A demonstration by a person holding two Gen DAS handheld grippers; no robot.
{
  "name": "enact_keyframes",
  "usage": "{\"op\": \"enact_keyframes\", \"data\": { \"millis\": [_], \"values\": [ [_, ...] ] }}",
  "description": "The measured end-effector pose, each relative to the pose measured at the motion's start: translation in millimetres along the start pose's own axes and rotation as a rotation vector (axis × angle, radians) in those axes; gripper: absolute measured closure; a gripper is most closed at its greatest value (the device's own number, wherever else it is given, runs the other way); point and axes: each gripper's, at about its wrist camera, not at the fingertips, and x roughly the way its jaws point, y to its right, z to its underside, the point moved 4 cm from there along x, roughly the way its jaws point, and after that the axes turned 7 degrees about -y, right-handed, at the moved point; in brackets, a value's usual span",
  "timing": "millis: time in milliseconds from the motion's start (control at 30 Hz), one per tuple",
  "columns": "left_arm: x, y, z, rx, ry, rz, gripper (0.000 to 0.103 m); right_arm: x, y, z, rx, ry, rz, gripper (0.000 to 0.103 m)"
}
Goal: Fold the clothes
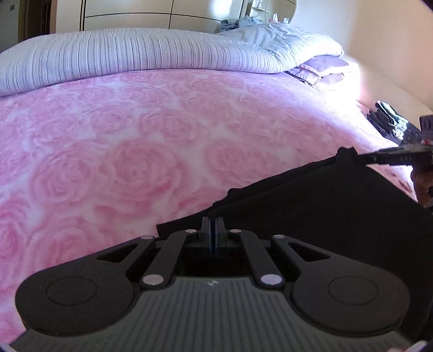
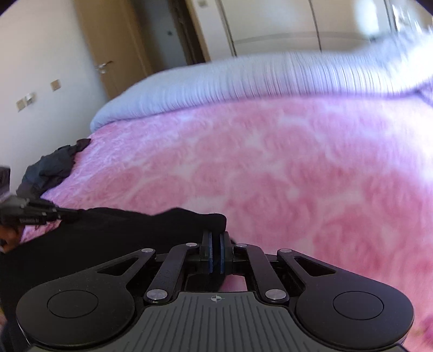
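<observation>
Above the pink rose blanket (image 1: 121, 140), left gripper (image 1: 213, 216) and right gripper (image 2: 215, 232) each pinch the black garment (image 1: 324, 205) taut, striped duvet (image 1: 135, 54) beyond.

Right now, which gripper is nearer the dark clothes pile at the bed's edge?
Left. In the right wrist view the left gripper sits just below the dark clothes pile. The right gripper is farther along the black garment; both are clamped on it.

Home bedroom, bed with rose-patterned pink blanket (image 1: 135, 151), wardrobe doors (image 2: 284, 24)
</observation>
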Motion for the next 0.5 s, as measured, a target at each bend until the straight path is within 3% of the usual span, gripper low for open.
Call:
{"op": "enact_keyframes", "data": {
  "millis": [33,167,233,333,400,433,467,500],
  "values": [
    [-1.7,-0.4,-1.2,-0.007,-0.004,0.009,0.100,-1.1,1.1,2.7,0.015,-0.001,-0.005,0.100],
    [-9.2,-8.3,-7.8,-0.060,-0.011,0.055,0.079,-17.4,-1.8,3.9,0.032,0.019,-0.016,0.096],
    [-9.2,-15.8,-10.7,-0.114,-0.006,0.105,0.077,-24.3,-3.8,1.6,0.046,0.034,-0.028,0.090],
    [3.3,-19.5,-10.8,-0.155,-0.044,0.150,0.080,-23.6,-3.6,-3.2,0.107,0.045,-0.066,0.078],
    [7.1,-15.2,-10.4,-0.126,-0.042,0.155,0.101,-16.6,-2.5,-8.2,0.149,0.042,-0.084,0.073],
    [5.3,-13.5,-11.6,-0.114,-0.033,0.153,0.102,-12.9,-2.8,-9.8,0.157,0.041,-0.091,0.073],
    [1.8,-11.4,-13.8,-0.105,-0.016,0.142,0.103,-10.5,-4.8,-11.1,0.143,0.043,-0.084,0.078],
    [-6.0,-8.0,-17.7,-0.085,0.021,0.131,0.103,-8.2,-6.8,-12.5,0.127,0.044,-0.076,0.101]
  ]
}}
